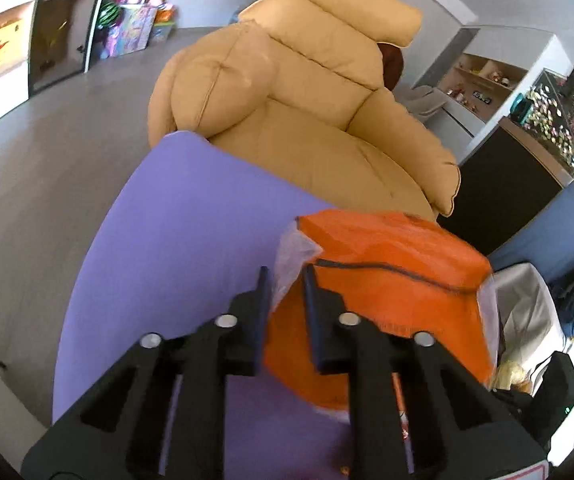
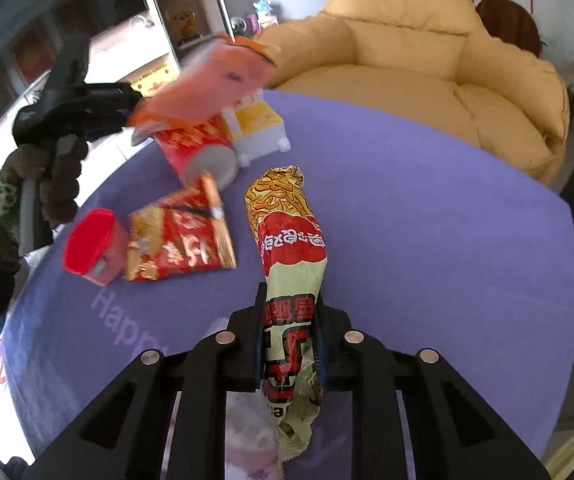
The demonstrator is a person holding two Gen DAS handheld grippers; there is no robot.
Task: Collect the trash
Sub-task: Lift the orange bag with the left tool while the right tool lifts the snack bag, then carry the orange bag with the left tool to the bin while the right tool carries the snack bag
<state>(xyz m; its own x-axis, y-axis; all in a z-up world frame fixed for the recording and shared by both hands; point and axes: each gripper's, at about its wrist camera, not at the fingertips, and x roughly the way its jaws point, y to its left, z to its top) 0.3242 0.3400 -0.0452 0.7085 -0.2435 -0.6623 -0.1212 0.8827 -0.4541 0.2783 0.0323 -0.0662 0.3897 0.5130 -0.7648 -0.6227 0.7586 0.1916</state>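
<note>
Noodle packet (image 2: 287,240), orange bag (image 1: 387,280) aloft

Count on the purple table (image 2: 447,240): 1 long noodle-print wrapper (image 2: 287,232), 1 red-gold flat snack packet (image 2: 179,236), 1 red cylindrical noodle cup (image 2: 195,148) lying on its side, 1 small red-lidded tub (image 2: 91,246), 1 white-yellow box (image 2: 259,128). 1 orange bag (image 1: 387,280) was off the surface. 2 grippers: left gripper (image 1: 285,280), right gripper (image 2: 291,300). 1 tan armchair (image 1: 307,100)
</note>
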